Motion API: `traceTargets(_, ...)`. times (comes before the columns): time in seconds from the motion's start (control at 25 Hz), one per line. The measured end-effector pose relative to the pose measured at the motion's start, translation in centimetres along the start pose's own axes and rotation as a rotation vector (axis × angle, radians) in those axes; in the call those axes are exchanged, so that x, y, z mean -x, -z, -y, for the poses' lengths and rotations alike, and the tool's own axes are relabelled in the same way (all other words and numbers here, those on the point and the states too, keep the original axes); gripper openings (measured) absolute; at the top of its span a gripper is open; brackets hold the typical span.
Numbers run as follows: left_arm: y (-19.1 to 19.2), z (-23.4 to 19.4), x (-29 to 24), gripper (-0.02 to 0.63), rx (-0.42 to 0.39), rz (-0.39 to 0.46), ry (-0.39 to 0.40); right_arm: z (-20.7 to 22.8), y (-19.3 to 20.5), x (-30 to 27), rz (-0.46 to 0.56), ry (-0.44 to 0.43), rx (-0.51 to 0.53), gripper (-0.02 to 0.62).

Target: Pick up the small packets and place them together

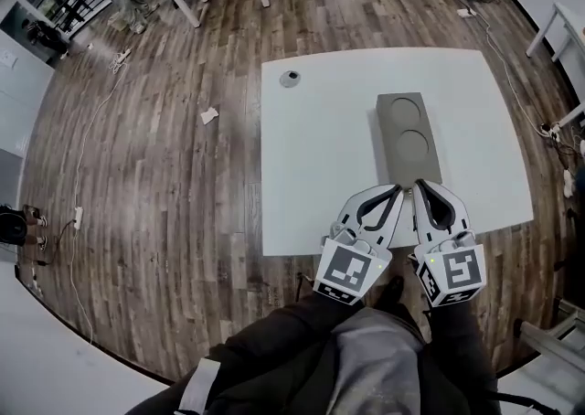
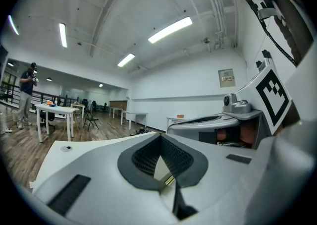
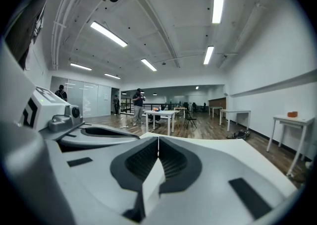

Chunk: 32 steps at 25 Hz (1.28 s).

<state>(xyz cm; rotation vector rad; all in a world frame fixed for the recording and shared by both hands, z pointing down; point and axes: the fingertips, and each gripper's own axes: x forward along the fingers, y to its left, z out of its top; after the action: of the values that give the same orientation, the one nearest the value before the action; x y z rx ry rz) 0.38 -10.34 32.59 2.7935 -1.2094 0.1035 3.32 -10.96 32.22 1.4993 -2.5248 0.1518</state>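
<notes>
White table bears a grey tray, at whose near end left gripper and right gripper point, jaws pressed together, empty.

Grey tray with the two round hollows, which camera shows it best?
The head view: the grey tray lies whole on the white table, seen from above, with both hollows plain. The left gripper view and the right gripper view look almost level across the room over their own jaws, and neither shows the tray clearly.
</notes>
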Motion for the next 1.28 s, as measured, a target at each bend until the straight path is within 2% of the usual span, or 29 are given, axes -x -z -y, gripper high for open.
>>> traceTargets(0.24, -0.4, 0.8, -0.5, 0.002, -0.030, -0.002, -0.043, 0.9, -0.5, 0.3, 0.029, -0.044, 0.002, 0.005)
traceTargets(0.56, -1.0, 3.7, -1.8, 0.002, -0.049, -0.029, -0.103, 3.6, -0.6, 3.7, 0.058, -0.072, -0.008, 0.005)
traceTargets(0.84, 0.1, 6.9, -3.3, 0.002, -0.052, -0.064, -0.160, 5.3, 0.8, 6.0, 0.061, -0.156, -0.015, 0.005)
traceTargets(1.04, -0.9, 7.0, -3.7, 0.002, -0.068, -0.044, -0.211, 6.6, 0.2, 6.4, 0.091, -0.175, -0.012, 0.005)
traceTargets(1.28, -1.2, 4.8, -3.5, 0.002, -0.090, -0.023, -0.223, 6.5, 0.7, 5.4, 0.100, -0.152, -0.009, 0.005)
